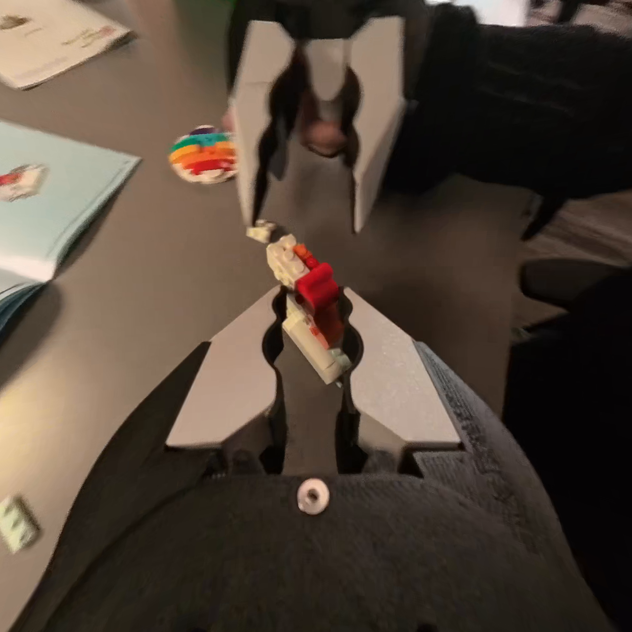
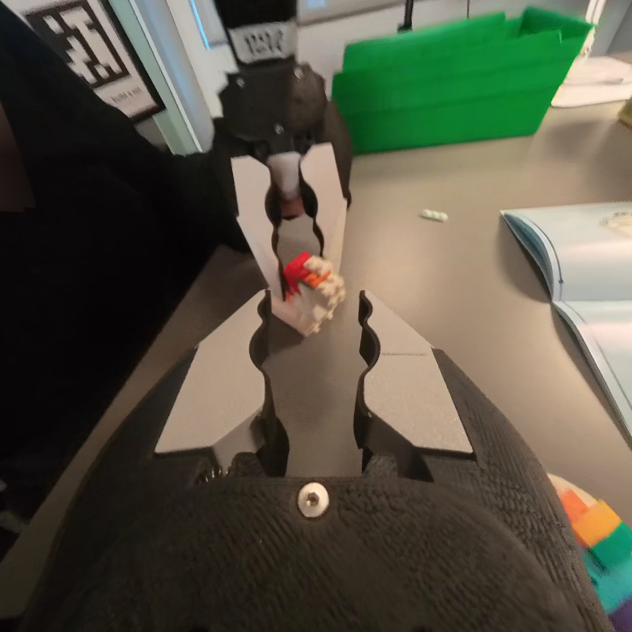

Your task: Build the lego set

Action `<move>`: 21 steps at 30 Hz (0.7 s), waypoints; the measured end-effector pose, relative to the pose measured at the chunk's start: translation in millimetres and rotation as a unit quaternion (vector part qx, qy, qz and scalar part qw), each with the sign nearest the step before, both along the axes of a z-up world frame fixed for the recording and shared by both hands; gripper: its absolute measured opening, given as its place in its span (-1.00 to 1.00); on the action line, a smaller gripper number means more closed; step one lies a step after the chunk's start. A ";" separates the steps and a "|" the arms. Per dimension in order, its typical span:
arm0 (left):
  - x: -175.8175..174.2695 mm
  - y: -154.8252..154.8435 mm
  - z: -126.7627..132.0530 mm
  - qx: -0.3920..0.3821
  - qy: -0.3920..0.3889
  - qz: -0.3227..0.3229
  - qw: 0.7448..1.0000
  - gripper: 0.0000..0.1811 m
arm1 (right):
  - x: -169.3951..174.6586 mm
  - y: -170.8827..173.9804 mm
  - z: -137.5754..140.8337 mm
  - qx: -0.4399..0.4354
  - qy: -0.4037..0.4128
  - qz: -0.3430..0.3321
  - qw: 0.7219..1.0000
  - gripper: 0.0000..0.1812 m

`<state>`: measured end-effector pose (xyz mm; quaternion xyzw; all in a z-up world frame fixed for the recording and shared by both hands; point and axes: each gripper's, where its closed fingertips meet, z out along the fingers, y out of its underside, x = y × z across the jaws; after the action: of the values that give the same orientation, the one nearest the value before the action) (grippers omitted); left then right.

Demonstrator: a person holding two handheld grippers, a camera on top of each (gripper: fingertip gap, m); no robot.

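Note:
My left gripper (image 1: pixel 313 294) is shut on a white and red lego assembly (image 1: pixel 307 301) and holds it tilted above the grey table. My right gripper (image 2: pixel 314 295) is open and empty, and faces the assembly (image 2: pixel 307 294) from the far side. In the left wrist view the right gripper (image 1: pixel 304 222) hangs just beyond the assembly's far end. A small white piece (image 1: pixel 261 231) sits by one of its fingertips, and I cannot tell whether the two touch. The left gripper (image 2: pixel 301 273) also shows in the right wrist view.
A rainbow lego model (image 1: pixel 203 155) lies on the table (image 1: pixel 136 307) left of the right gripper, and shows low right in the right wrist view (image 2: pixel 595 533). Open booklets (image 1: pixel 51 212) lie at the left. A pale green piece (image 1: pixel 17 526), a small white piece (image 2: pixel 434 215) and a green bin (image 2: pixel 455 78) are around.

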<state>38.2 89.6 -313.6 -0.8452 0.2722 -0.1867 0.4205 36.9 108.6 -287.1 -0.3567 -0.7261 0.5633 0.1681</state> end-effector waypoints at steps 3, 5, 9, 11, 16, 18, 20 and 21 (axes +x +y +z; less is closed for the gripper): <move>20.2 -17.4 8.2 -0.009 -0.051 -0.102 0.993 -0.67 | 7.7 -14.4 13.0 -0.030 0.015 0.039 0.999 -0.52; 28.4 -23.4 18.0 -0.013 -0.091 -0.135 0.986 -0.67 | 14.9 -22.6 13.5 -0.033 0.006 0.067 0.997 -0.55; 38.3 -32.7 28.8 -0.005 -0.112 -0.183 0.977 -0.67 | 31.4 -38.8 19.4 -0.069 -0.023 0.131 0.989 -0.74; 40.9 -34.1 29.0 -0.002 -0.104 -0.190 0.976 -0.67 | 31.5 -40.1 16.0 -0.064 -0.030 0.133 0.989 -0.71; 40.7 -31.4 30.1 -0.004 -0.107 -0.183 0.977 -0.68 | 30.4 -43.2 15.3 -0.067 -0.025 0.137 0.988 -0.81; 34.4 -23.0 35.4 0.007 -0.122 -0.152 0.981 -0.68 | 26.3 -36.8 19.3 -0.080 -0.013 0.121 0.989 -0.82; 21.0 -9.5 41.2 0.030 -0.128 -0.101 0.986 -0.45 | 19.1 -25.2 24.4 -0.094 0.008 0.091 0.991 -0.82; 15.5 -4.8 45.8 0.054 -0.130 -0.085 0.986 -0.41 | 15.5 -18.9 27.0 -0.102 0.019 0.075 0.992 -0.82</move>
<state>53.6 84.8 -267.8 -0.7636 0.2954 -0.3153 0.4798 52.5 89.6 -260.2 -0.3057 -0.6862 0.6523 0.1013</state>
